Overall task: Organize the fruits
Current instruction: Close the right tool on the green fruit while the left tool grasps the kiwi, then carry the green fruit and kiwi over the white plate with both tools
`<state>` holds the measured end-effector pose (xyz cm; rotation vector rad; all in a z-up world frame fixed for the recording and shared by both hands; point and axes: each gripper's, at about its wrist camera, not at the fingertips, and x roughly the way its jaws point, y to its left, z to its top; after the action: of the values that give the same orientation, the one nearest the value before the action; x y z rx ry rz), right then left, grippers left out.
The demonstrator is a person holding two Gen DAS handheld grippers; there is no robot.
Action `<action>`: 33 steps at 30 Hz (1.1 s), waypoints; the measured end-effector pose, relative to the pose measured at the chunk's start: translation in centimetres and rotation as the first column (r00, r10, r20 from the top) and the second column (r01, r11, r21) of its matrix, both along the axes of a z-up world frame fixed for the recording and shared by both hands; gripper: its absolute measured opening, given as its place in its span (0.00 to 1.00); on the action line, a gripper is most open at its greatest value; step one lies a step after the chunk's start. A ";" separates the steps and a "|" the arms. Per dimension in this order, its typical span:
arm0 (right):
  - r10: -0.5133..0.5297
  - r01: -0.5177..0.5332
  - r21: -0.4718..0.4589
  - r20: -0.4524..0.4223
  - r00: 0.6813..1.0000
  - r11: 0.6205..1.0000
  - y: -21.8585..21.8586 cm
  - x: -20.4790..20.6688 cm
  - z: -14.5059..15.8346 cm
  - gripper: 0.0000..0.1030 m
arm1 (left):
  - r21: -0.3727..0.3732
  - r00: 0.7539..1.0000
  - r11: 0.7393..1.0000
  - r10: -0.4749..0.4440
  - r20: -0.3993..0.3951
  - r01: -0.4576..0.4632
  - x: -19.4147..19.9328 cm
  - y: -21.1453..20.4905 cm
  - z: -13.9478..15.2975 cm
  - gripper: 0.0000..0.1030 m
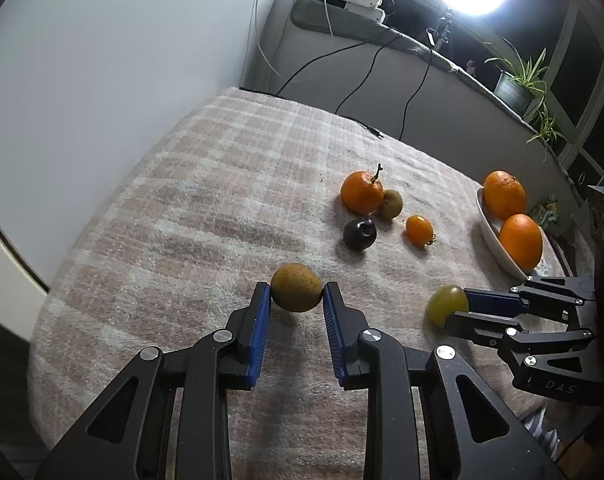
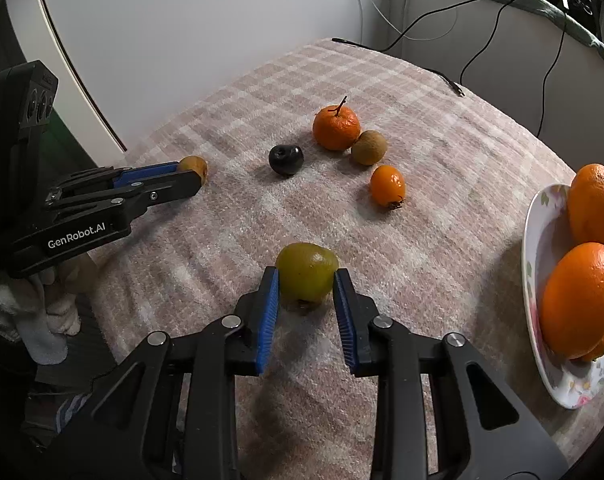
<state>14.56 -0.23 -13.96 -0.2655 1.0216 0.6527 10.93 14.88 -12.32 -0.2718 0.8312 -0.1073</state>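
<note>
While both wrist views cover the checked cloth [image 2: 442, 128] on the tabletop, I take the flowered plate [image 2: 542, 240] as my landmark. It sits at the cloth's right edge and carries two large oranges [image 2: 582, 300], one behind the other; a third orange shape shows only as a sliver under the nearer one.

Left tongs [image 1: 297, 294]: clenched on a brown kiwi [image 1: 297, 287], blue pads pressing its two sides. This pair is the farthest from the plate, well to its left.

Right tongs [image 2: 306, 276]: grasping a yellow-green fruit [image 2: 306, 270], pads against both flanks, between the plate and the left tongs. No earlier view, so I note only the grip.

Loose fruit farther back from the plate, all on the cloth: a mandarin with stem [image 2: 336, 127], touching a second kiwi [image 2: 368, 147] on its plate side; a dark plum [image 2: 285, 159] beyond the mandarin, apart from it; a small oval orange fruit [image 2: 387, 186], nearest the plate of the four.
</note>
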 end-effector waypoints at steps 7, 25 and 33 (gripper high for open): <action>-0.026 0.025 0.035 0.012 1.000 0.999 -1.4 -0.3 1.0 0.28 | -0.010 1.000 1.000 -0.015 0.025 0.015 -0.2 -0.6 1.1 0.24; -0.183 0.171 0.112 0.105 0.977 0.979 -11.6 -0.6 6.7 0.28 | -0.044 0.984 0.986 -0.156 0.082 0.160 1.5 -8.2 3.5 0.24; -0.266 0.253 0.111 0.131 0.955 0.961 -16.6 0.2 7.5 0.28 | -0.039 0.968 0.971 -0.233 0.097 0.237 3.3 -12.7 4.5 0.24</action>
<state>14.72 -16.81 -6.45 -0.0924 0.8658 0.4338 14.22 2.15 -7.82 -0.2135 0.7671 -0.3613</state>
